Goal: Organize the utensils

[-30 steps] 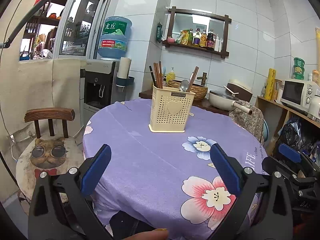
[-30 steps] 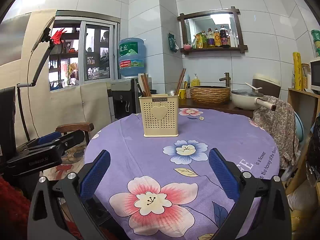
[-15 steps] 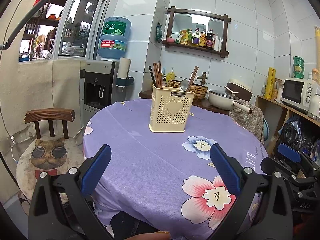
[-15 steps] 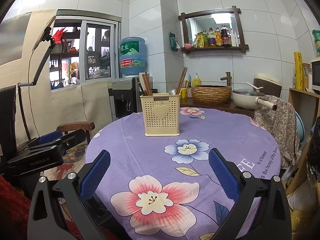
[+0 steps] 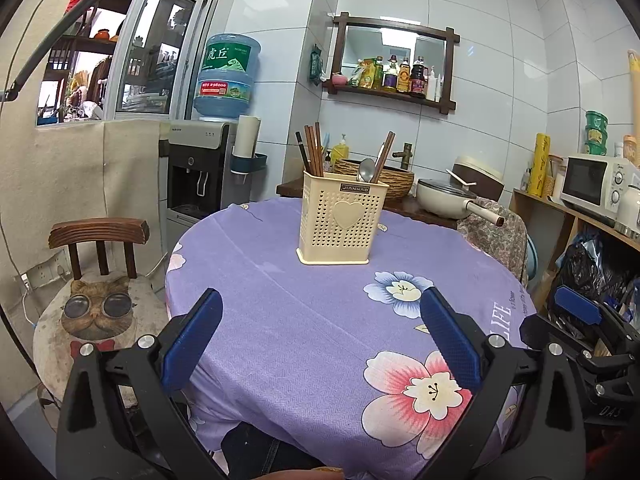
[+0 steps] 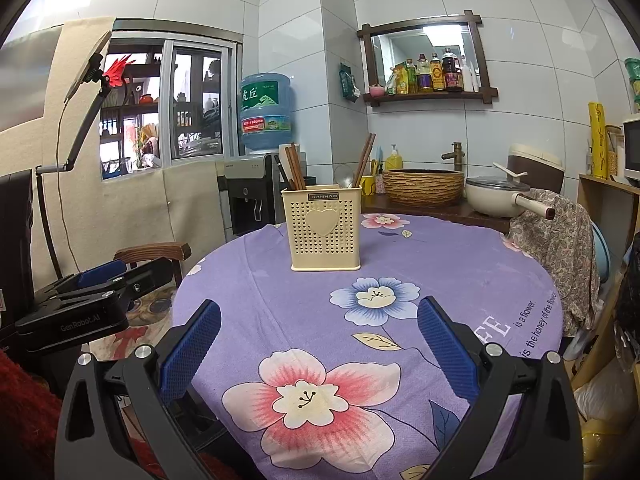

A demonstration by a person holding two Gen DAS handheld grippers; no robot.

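Both the left hand-held gripper (image 5: 318, 322) and the right hand-held gripper (image 6: 318, 326) are spread and empty, so approach the utensil holder (image 5: 340, 218) slowly, aiming at one chopstick (image 5: 314, 152).

Each claw has black plastic arms with triangular cut-outs and round silver screws, and its two fingers carry blue textured pads. The left claw (image 5: 318, 334) fills the bottom of its frame; the right claw (image 6: 318, 342) looks the same. At the left edge of the right view, white letters read "GenRobot.AI".
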